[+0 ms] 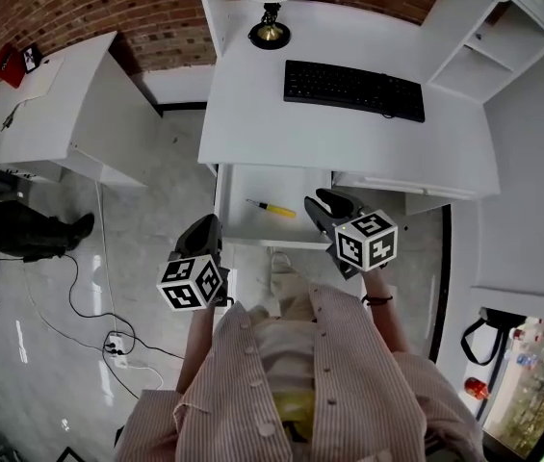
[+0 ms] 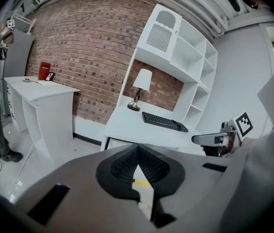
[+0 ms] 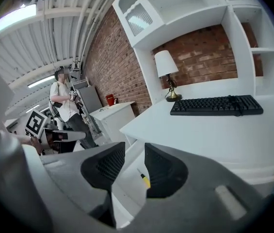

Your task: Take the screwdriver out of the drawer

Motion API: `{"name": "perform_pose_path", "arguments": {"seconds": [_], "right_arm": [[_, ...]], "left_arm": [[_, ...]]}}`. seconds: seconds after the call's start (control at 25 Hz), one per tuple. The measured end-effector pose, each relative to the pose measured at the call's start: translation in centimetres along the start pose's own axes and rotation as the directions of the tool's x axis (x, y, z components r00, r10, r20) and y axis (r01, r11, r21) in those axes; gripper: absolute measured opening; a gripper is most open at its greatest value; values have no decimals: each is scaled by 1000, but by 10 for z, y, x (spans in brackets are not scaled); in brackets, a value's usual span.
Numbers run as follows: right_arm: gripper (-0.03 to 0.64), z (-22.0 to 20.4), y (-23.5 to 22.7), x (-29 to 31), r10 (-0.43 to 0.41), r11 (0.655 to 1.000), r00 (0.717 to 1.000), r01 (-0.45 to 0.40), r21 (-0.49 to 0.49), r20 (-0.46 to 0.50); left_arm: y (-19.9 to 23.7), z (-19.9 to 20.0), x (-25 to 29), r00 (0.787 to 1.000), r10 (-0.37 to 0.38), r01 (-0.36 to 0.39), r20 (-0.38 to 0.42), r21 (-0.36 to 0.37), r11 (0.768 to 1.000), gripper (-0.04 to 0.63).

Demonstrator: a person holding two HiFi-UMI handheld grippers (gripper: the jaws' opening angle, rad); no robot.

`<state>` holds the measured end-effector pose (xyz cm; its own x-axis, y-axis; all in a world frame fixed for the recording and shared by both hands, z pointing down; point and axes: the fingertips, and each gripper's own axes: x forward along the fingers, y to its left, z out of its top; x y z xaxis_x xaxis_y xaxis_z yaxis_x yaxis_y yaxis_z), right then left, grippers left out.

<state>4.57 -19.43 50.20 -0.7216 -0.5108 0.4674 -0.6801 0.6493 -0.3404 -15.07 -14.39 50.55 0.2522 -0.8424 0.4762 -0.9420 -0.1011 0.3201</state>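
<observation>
A yellow-handled screwdriver (image 1: 273, 208) lies in the open white drawer (image 1: 243, 231) under the desk. In the right gripper view the screwdriver (image 3: 145, 179) shows through the gap between the jaws. My right gripper (image 1: 324, 203) hangs over the drawer's right part, just right of the tool. It is open (image 3: 135, 161) with nothing between its pads. My left gripper (image 1: 209, 224) hovers by the drawer's front left corner, its pads meeting at the tips (image 2: 137, 152), holding nothing. A bit of yellow (image 2: 144, 182) shows below them.
On the white desk (image 1: 281, 138) lie a black keyboard (image 1: 353, 89) and a lamp (image 1: 270, 8). White shelves (image 1: 493, 37) rise at the right. A second white table (image 1: 50, 104) stands at the left, a person's legs (image 1: 31, 229) beside it. Cables and a power strip (image 1: 113, 345) cross the floor.
</observation>
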Motion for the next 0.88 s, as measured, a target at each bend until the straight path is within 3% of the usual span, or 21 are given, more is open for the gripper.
{"name": "perform_pose_path", "arguments": {"seconds": [0.24, 0.48, 0.88], "right_arm": [[120, -13, -9, 33, 69, 997, 990, -73, -34, -122], [120, -33, -17, 66, 101, 990, 963, -122, -71, -249], [120, -81, -28, 120, 112, 981, 880, -172, -91, -462]], "left_arm": [[8, -6, 27, 999, 27, -29, -42, -27, 999, 0], [17, -12, 49, 994, 39, -43, -100, -34, 999, 0], [39, -25, 79, 971, 22, -29, -240, -28, 999, 0]]}}
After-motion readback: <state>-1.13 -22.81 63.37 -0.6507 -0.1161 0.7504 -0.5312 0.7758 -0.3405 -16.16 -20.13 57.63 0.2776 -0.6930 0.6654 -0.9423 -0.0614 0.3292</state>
